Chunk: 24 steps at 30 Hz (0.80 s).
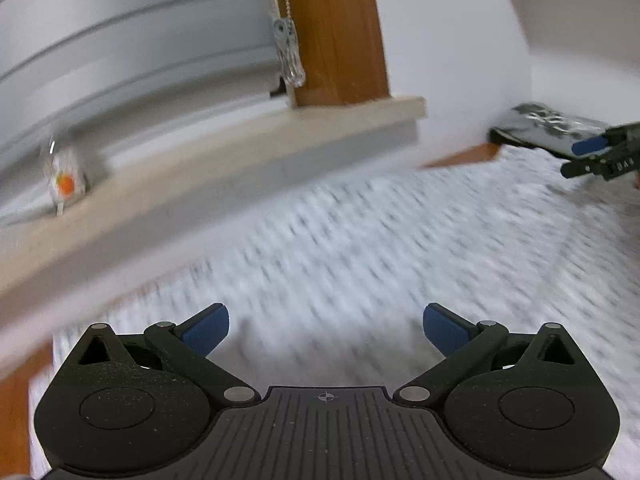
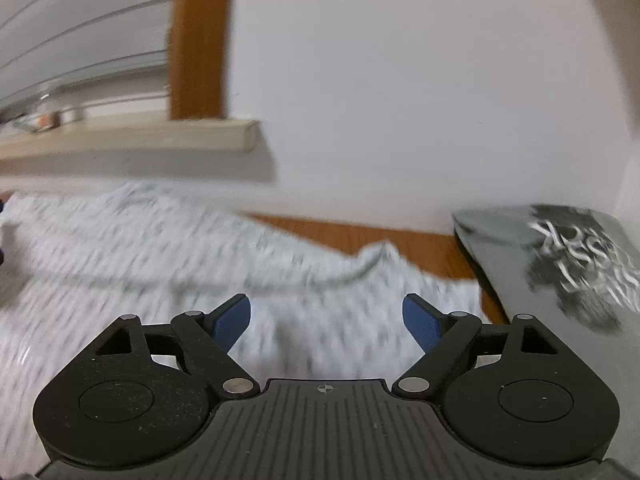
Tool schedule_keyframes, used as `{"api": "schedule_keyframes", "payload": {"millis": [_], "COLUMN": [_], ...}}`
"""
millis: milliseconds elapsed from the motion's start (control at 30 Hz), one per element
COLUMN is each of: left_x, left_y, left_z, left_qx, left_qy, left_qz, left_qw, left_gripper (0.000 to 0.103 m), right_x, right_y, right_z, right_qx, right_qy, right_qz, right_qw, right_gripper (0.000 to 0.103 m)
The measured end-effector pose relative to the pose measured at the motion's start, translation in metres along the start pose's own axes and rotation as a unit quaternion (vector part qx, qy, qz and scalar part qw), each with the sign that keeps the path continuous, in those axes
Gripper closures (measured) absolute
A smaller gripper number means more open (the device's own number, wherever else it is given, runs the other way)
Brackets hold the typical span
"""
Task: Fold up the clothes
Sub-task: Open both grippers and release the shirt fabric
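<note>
A white garment with fine grey flecks lies spread over a wooden table, blurred by motion. My left gripper hangs above it with its blue pads wide apart and nothing between them. In the right wrist view the same garment shows its collar edge toward the far side. My right gripper stands open over the cloth, holding nothing. The right gripper's tip also shows at the far right of the left wrist view.
A folded grey garment with a dark print lies at the right against the white wall. A beige window sill runs along the left with a small orange-marked packet on it. Bare wooden tabletop shows beyond the collar.
</note>
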<state>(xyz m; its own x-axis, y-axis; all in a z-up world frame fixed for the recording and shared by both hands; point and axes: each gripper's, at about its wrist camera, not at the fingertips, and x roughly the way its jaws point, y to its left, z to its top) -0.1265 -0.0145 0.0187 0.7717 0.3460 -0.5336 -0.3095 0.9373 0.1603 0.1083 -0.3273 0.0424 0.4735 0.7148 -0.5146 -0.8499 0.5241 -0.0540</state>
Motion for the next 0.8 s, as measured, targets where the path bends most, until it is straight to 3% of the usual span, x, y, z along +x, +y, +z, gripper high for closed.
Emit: {"api": "schedule_keyframes", "payload": {"millis": [133,267,433,500,533,633,800], "left_x": [-0.030,-0.058,-0.079,-0.086,-0.090,-0.098,-0.094], "left_y": [-0.001,0.011,0.021,0.022,0.022,0.021,0.007], "left_z": [-0.027,-0.040,-0.054,-0.055,-0.055,-0.057,-0.070], "left_qx": [-0.020,-0.040,-0.037,-0.036,-0.036,-0.032,0.009], "left_qy": [0.011,0.009,0.017,0.012,0.009,0.028,0.067], "left_qz": [0.000,0.026,0.042,0.041,0.041,0.010,-0.001], "left_qw": [0.9997,0.9988,0.9983,0.9984,0.9985,0.9990,0.9977], "left_gripper": [0.000,0.000,0.000,0.000,0.000,0.002,0.013], "right_x": [-0.020,-0.032,-0.027,-0.029,-0.032,-0.044,-0.047], "right_y": [0.018,0.037,0.051,0.053,0.054,0.061,0.063], "right_z": [-0.026,-0.027,-0.020,-0.019,-0.020,-0.028,-0.042], "right_qx": [-0.014,-0.018,-0.014,-0.004,-0.003,-0.018,-0.030], "right_qy": [0.005,-0.005,0.022,0.030,0.032,0.044,0.065], "right_qz": [0.034,0.050,0.078,0.088,0.096,0.092,0.073], "right_qw": [0.999,0.999,0.997,0.996,0.995,0.995,0.995], "right_gripper": [0.021,0.021,0.022,0.025,0.032,0.041,0.041]}}
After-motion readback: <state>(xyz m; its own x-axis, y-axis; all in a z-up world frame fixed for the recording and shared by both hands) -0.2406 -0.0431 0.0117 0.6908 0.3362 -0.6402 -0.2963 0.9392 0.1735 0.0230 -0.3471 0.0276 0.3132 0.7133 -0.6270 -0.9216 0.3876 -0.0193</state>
